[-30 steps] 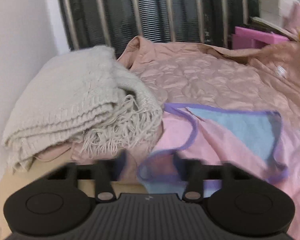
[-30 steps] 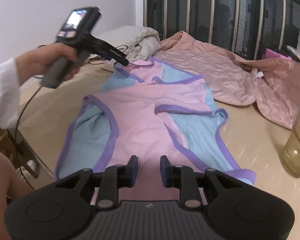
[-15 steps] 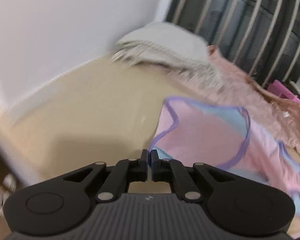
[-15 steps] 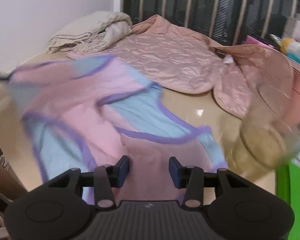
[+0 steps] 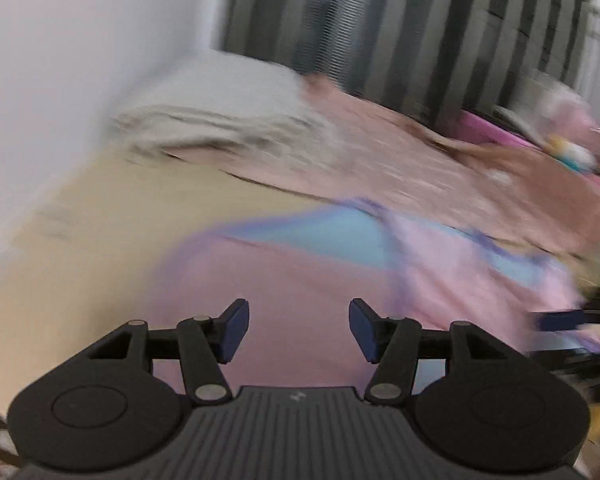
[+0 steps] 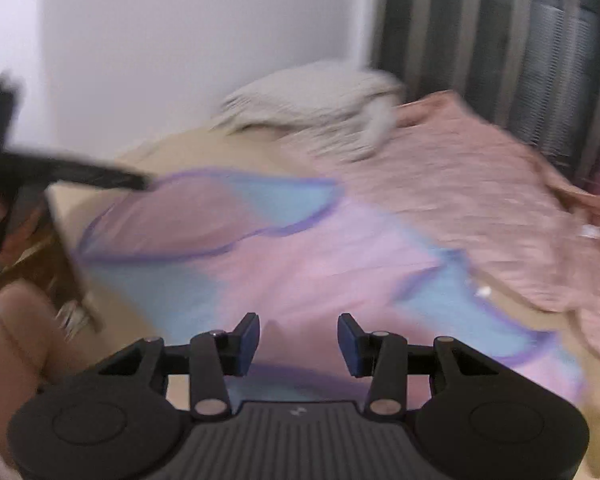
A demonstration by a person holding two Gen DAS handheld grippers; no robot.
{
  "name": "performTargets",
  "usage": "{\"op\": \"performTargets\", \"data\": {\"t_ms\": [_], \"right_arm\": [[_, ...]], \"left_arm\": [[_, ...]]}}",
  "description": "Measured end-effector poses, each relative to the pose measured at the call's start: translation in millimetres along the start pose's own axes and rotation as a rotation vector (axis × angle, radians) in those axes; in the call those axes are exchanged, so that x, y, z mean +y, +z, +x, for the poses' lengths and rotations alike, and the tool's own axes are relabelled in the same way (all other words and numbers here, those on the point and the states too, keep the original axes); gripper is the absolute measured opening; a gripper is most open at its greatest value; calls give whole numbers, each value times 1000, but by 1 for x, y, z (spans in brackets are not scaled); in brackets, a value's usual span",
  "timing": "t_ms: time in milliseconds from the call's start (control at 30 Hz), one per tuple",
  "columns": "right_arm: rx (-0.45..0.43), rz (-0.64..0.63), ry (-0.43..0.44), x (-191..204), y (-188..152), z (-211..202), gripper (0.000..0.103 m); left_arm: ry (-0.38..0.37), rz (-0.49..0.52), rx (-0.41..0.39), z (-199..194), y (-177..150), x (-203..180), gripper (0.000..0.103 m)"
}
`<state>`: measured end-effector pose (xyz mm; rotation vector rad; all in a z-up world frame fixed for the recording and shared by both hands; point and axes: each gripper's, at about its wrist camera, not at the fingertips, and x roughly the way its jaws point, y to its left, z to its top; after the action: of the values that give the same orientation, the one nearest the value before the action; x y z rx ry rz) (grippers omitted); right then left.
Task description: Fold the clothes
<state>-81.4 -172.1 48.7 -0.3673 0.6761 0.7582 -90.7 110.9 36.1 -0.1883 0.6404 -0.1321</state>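
Note:
A pink and light-blue garment with purple trim (image 5: pixel 300 268) lies spread on the beige table (image 5: pixel 100 240); it also shows in the right wrist view (image 6: pixel 300 256). My left gripper (image 5: pixel 299 330) is open and empty just above the pink cloth. My right gripper (image 6: pixel 299 344) is open and empty over the garment's near edge. The left gripper's tip appears in the right wrist view (image 6: pixel 100 176) at the garment's far left corner. Both views are blurred.
A folded cream knitted blanket (image 5: pixel 220 120) lies at the back left by the white wall. A quilted pink jacket (image 5: pixel 420 168) lies behind the garment. Dark window bars (image 5: pixel 420 40) stand behind. Pink items (image 5: pixel 500 132) sit far right.
My left gripper, shut half a second ago on the garment's corner, has opened and let go. The garment lies flatter. My right gripper stayed open and swung left.

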Motion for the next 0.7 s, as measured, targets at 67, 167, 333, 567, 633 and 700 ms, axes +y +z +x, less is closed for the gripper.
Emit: {"op": "performTargets", "data": {"t_ms": [67,167,333,567,633,700], "right_arm": [[-1,-19,-20,15,-7,-3,42],[-46,51,-29,16,-23,-22,42],[-99,174,12,8,-41,-38,39],[-89,147,-18,24,-46,-11,3],[-112,192,2,17,-44,-18,2],[-137,279,65,2,-43,-32,2]], "left_arm": [[-111,-17,18,-7,-12,-7,57],[-154,12,68,-3,-32,-18,56],[-96,54,65,-5,-44,-20,36],[-195,-76,54,-5,-42,12,31],[-171,-57,62,-4,-40,9,0],[-159,-36,50,-4,-40,6,1]]}}
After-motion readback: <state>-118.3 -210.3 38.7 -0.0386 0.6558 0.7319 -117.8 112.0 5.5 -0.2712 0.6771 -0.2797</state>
